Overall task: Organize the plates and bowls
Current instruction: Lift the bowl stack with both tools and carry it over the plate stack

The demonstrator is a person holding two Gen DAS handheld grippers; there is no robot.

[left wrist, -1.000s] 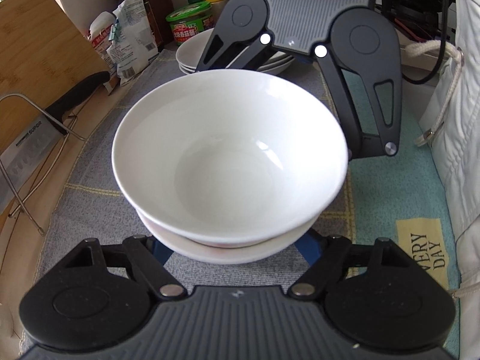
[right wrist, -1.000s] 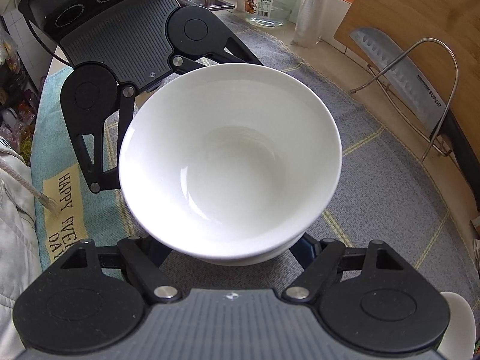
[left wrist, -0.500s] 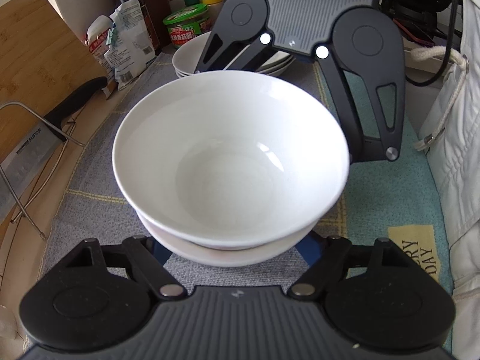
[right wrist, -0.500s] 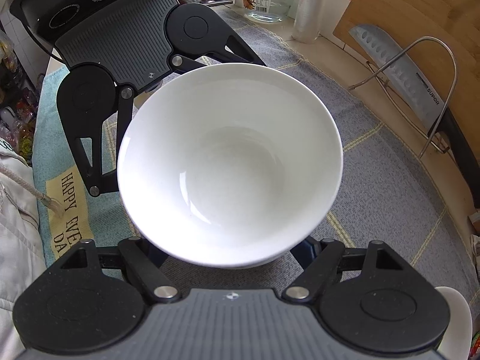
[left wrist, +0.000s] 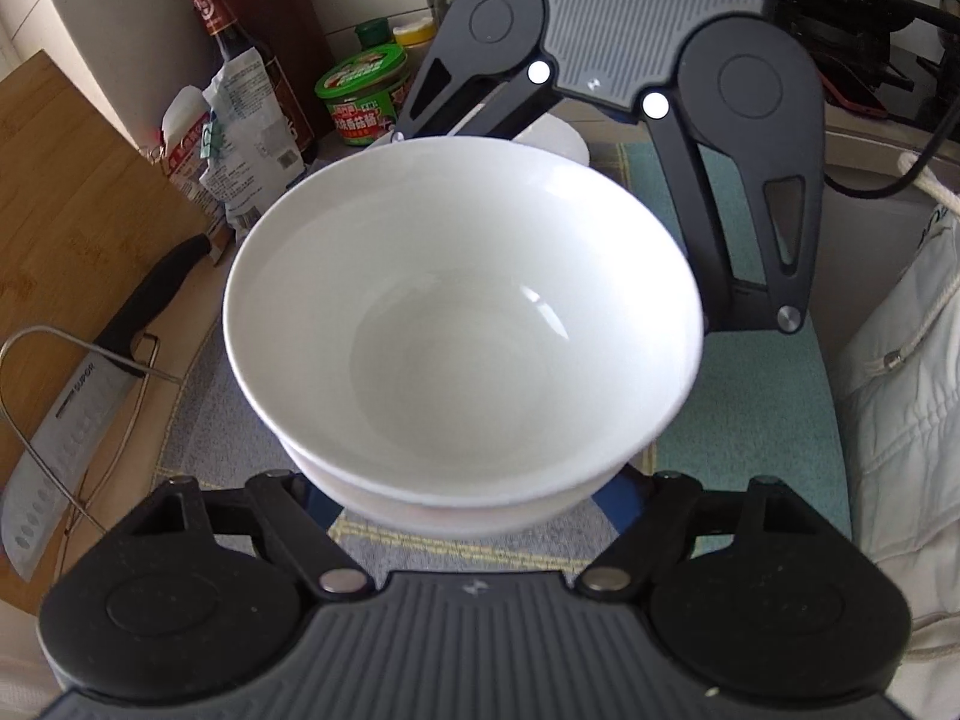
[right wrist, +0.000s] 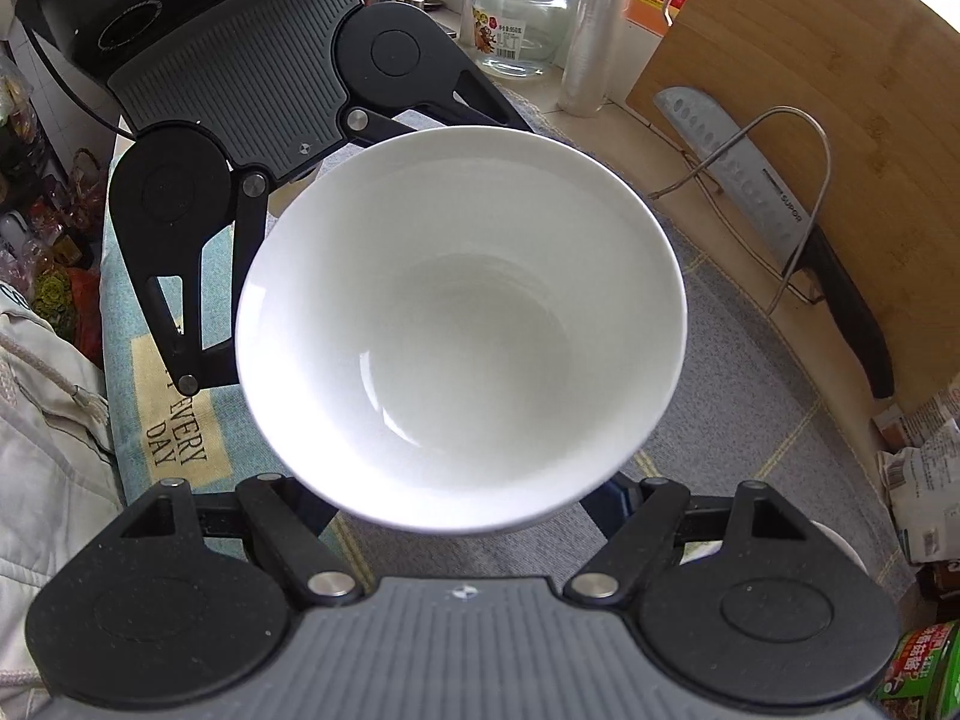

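Bowls: two white bowls nested as one stack (left wrist: 462, 324), hanging between both grippers clear of the mat (left wrist: 750, 420); only the lower bowl's rim (left wrist: 420, 510) shows under the upper one.
Far left of the stack: a wooden cutting board (left wrist: 72, 228) leans there with a cleaver (left wrist: 78, 408) against it, well apart from the stack.
Behind-left of the stack: a dark sauce bottle (left wrist: 222, 30), a crumpled packet (left wrist: 246, 132) and a green-lidded jar (left wrist: 360, 96) crowd the counter. Swinging the stack that way risks knocking them.
Left gripper (left wrist: 465, 498): jaws reach under the near side of the stack. Its pads are hidden below the rim, so a clamp on the lower bowl is my judgement.
Right gripper (right wrist: 462, 504): it meets the stack from the opposite side in the same way, jaws partly closed round the lower bowl.
Why two grips: opposed holds likely keep the nested pair level and stop the upper bowl sliding.
Just behind the stack: a pile of white plates (left wrist: 558, 138), half hidden by the right gripper, a likely place to sort toward.
Right of the stack: a pale garment (left wrist: 900, 390) with a drawstring hangs close to the mat's edge.
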